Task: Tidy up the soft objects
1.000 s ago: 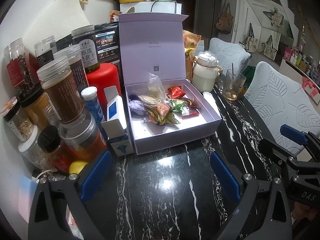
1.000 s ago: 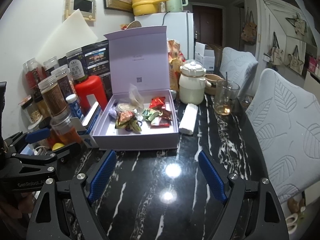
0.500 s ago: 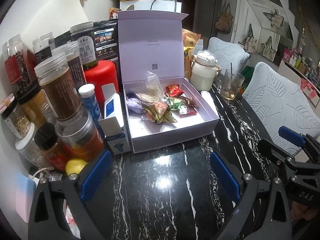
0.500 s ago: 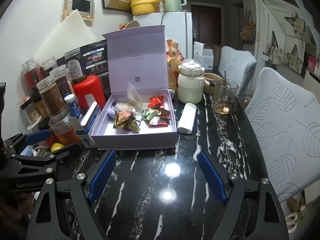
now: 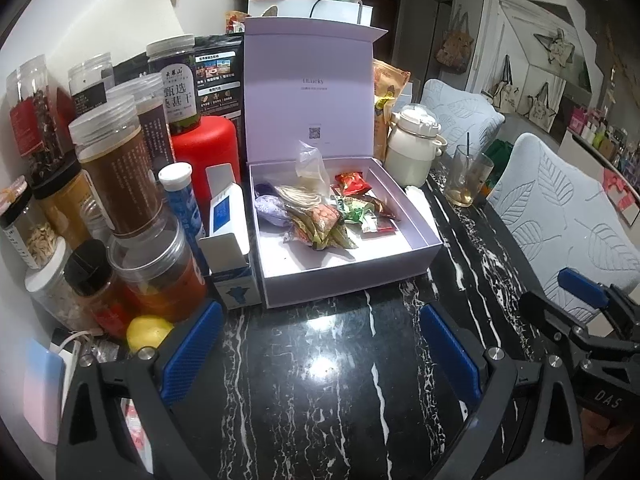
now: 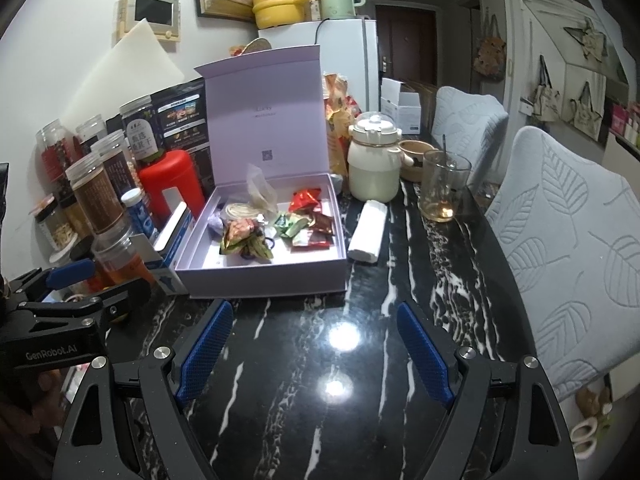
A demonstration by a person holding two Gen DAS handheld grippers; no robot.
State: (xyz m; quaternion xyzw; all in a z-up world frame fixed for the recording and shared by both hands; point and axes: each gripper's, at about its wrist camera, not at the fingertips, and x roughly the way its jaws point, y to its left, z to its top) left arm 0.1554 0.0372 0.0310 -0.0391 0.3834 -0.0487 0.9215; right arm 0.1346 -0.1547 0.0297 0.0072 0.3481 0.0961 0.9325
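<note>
A lilac box [image 5: 352, 276] [image 6: 264, 276] stands on the black marbled table with its lid raised behind it. Inside lie soft things: a pile of snack packets [image 5: 324, 224] [image 6: 248, 240], a red packet [image 5: 352, 184] [image 6: 305, 199], a purple pouch [image 5: 270, 210] and a clear bag [image 5: 310, 168]. My left gripper [image 5: 320, 354] hovers open over the table in front of the box, nothing between its blue pads. My right gripper [image 6: 316, 350] is also open and empty, just short of the box's front wall. Each gripper shows at the edge of the other's view.
Jars and bottles [image 5: 116, 184] crowd the table's left side, with a red canister [image 5: 206, 148] and a small white-blue carton [image 5: 230, 240] against the box. A cream pot [image 6: 374, 168], a glass with a spoon [image 6: 442, 186] and a white roll [image 6: 368, 232] sit right of it. Padded chairs [image 6: 568, 248] line the right edge.
Barely anything differs; the left view has shifted slightly, and the box contents have not moved.
</note>
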